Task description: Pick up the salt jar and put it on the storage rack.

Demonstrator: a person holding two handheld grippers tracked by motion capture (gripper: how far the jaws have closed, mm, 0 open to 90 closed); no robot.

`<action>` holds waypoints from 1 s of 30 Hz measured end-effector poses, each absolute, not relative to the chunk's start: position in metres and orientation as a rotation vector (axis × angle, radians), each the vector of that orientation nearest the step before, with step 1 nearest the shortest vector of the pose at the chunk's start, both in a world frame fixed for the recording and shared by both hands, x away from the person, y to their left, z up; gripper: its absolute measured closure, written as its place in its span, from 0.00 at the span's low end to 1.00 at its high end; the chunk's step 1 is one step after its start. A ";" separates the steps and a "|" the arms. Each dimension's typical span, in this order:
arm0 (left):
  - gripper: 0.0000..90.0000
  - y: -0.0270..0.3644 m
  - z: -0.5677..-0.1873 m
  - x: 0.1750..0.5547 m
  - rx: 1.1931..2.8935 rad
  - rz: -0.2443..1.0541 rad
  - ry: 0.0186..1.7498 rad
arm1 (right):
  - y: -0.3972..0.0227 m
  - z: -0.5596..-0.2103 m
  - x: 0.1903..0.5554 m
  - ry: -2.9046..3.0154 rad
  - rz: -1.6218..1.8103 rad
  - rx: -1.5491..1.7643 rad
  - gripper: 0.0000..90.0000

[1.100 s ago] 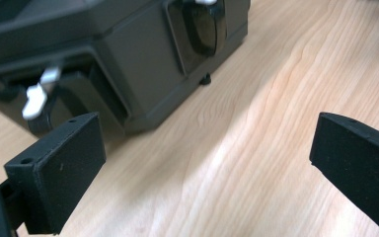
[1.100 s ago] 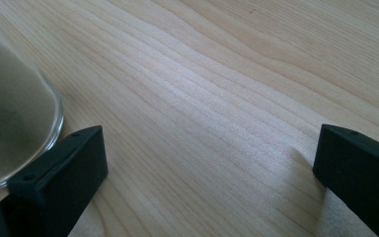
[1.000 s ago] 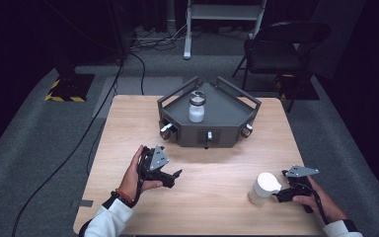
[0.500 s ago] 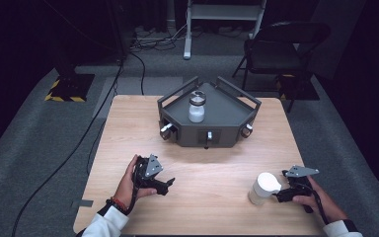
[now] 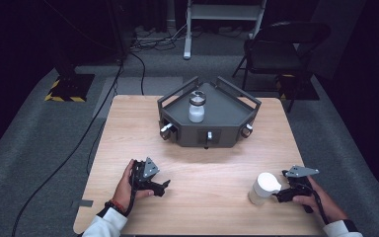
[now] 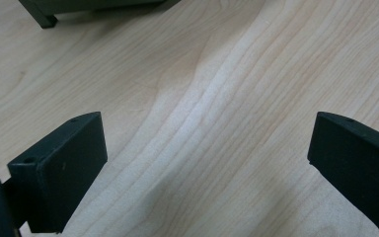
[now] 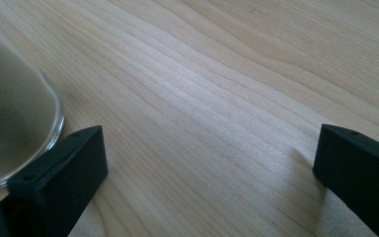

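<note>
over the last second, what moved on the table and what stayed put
The left tool slid toward the person's edge of the table, a little to the left, jaws open and empty. The right tool stayed open beside the white jar, gripping nothing. The grey tray and the jar on it did not move.
</note>
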State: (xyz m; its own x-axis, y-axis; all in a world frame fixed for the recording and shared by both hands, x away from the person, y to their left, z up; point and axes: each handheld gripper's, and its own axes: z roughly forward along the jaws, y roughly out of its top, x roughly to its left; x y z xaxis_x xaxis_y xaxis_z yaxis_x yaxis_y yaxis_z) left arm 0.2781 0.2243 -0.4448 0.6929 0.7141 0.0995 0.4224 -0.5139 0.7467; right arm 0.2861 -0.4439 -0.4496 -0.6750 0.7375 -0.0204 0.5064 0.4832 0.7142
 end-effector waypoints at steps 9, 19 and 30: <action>0.01 0.225 -0.450 0.285 2.214 0.497 0.902 | -0.444 -0.450 0.286 2.409 0.999 1.048 0.00; 0.01 0.228 -0.454 0.292 2.214 0.436 0.931 | -0.444 -0.450 0.286 2.409 0.999 1.047 0.00; 0.00 0.232 -0.453 0.298 2.206 0.387 0.968 | -0.444 -0.449 0.287 2.412 0.999 1.046 0.00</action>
State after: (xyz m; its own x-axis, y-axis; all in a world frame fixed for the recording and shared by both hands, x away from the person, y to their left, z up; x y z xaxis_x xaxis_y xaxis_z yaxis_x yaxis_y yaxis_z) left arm 0.2980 0.2324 -0.4530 0.6782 0.7349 -0.0027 0.5300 -0.4865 0.6946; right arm 0.2867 -0.4440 -0.4494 -0.6772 0.7355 -0.0200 0.5059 0.4852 0.7132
